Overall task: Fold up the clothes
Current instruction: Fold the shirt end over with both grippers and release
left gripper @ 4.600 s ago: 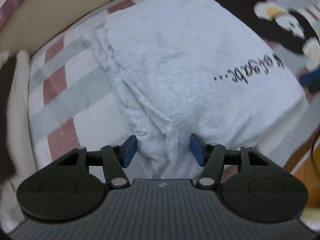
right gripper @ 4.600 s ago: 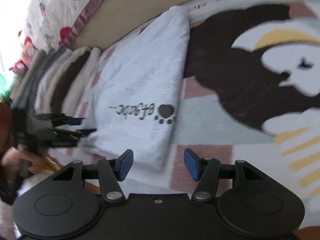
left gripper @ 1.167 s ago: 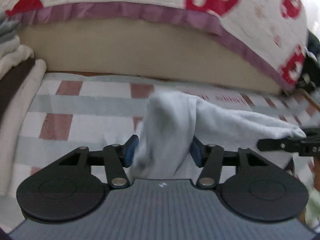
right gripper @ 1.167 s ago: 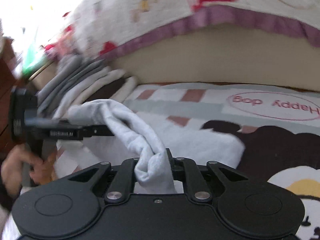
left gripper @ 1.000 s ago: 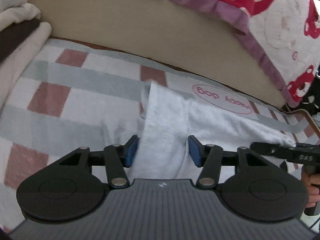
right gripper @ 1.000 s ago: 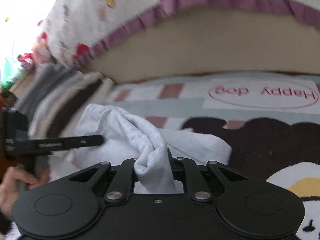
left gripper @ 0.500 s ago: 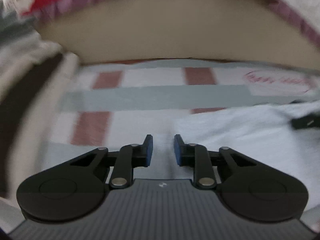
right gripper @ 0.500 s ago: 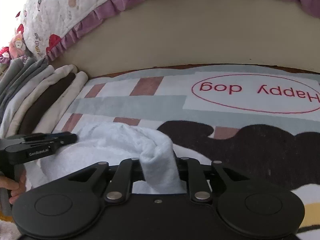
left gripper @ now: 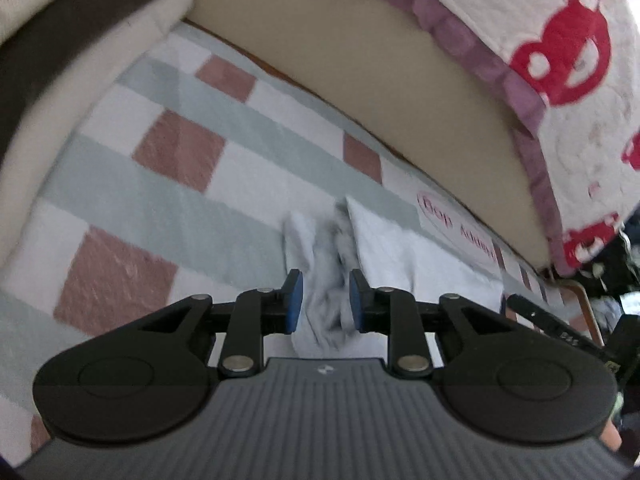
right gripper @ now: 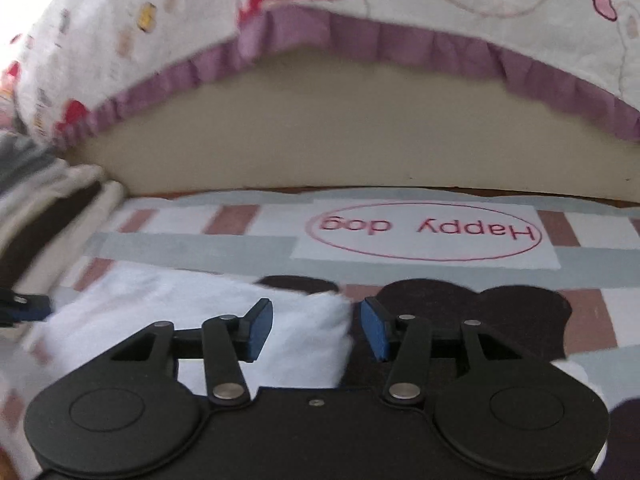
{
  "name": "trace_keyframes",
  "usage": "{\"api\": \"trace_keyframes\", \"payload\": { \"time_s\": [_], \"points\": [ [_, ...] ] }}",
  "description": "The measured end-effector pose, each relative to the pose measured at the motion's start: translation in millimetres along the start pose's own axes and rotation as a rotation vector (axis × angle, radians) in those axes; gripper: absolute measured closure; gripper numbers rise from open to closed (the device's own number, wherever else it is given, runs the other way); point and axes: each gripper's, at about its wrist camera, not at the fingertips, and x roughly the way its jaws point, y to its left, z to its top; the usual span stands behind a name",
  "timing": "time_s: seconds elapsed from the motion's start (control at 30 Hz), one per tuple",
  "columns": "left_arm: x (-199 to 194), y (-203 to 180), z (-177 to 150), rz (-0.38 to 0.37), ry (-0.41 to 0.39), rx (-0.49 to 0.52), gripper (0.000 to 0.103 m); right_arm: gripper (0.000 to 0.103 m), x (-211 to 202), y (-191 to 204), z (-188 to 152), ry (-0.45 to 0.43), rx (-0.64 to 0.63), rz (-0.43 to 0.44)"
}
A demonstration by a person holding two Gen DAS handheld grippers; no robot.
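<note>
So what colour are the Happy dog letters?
Red, inside a red oval on the mat; clearest in the right wrist view.

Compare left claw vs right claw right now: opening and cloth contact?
Left claw is narrowly open, its pads flanking a bunched ridge of the white garment; contact unclear. Right claw gapes wider, the garment's folded corner lying loose between its pads. Both have blue pads and hover over the checked rug.

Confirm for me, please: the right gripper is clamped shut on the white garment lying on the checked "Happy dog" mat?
Not quite: the right wrist view shows the right gripper open, its blue pads apart around the white garment, which does lie on the checked mat.
</note>
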Motion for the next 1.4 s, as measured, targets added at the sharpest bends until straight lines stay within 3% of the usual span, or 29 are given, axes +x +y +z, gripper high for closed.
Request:
{"api": "trace_keyframes", "payload": {
  "time_s": [0.17,0.3,0.37,0.43,0.53,0.63,0.7,0.73,0.8,0.87,0.93,1.0,1.13,1.2,1.23,1.27,1.4],
  "points": [
    [-3,-19,-7,-0.077,0.018,0.032,0.080,0.049,-12,32,-18,0.046,-0.141,0.115],
    [9,-33,-15,-0.015,0.074,0.105,0.080,0.049,-5,49,-28,0.099,-0.200,0.126],
    [19,-34,-19,0.047,0.086,0.124,0.082,0.049,-2,52,-33,0.114,-0.198,0.136],
    [19,-40,-22,0.077,0.059,0.182,0.101,0.049,0,57,-36,0.127,-0.206,0.150],
    [6,-55,-25,0.163,-0.024,0.262,0.101,0.047,12,64,-42,0.164,-0.239,0.153],
    [-1,-58,-23,0.246,-0.087,0.276,0.103,0.045,18,53,-51,0.163,-0.191,0.191],
    [0,-59,-23,0.400,-0.139,0.350,0.103,0.044,18,43,-55,0.170,-0.169,0.204],
    [0,-52,-21,0.392,-0.137,0.336,0.103,0.044,18,39,-58,0.170,-0.176,0.205],
    [-3,-24,-15,0.224,-0.094,0.161,0.103,0.044,15,36,-61,0.166,-0.206,0.210],
    [-7,-13,-14,0.143,-0.074,0.069,0.102,0.044,13,37,-62,0.169,-0.233,0.199],
    [-11,-15,-15,0.117,-0.072,0.058,0.101,0.044,12,40,-63,0.177,-0.261,0.181],
    [-10,-19,-16,0.090,-0.059,0.076,0.093,0.044,11,42,-65,0.180,-0.297,0.163],
    [9,-31,-23,0.068,0.041,0.173,0.052,0.044,7,45,-68,0.185,-0.333,0.139],
    [28,-36,-34,0.111,0.133,0.227,0.060,0.044,5,49,-67,0.186,-0.356,0.135],
    [36,-37,-40,0.150,0.163,0.252,0.077,0.043,4,55,-67,0.181,-0.385,0.144],
    [39,-40,-42,0.163,0.161,0.286,0.085,0.043,2,61,-66,0.175,-0.414,0.152],
    [30,-55,-43,0.165,0.088,0.362,0.092,0.042,-3,85,-64,0.154,-0.530,0.187]
  ]
}}
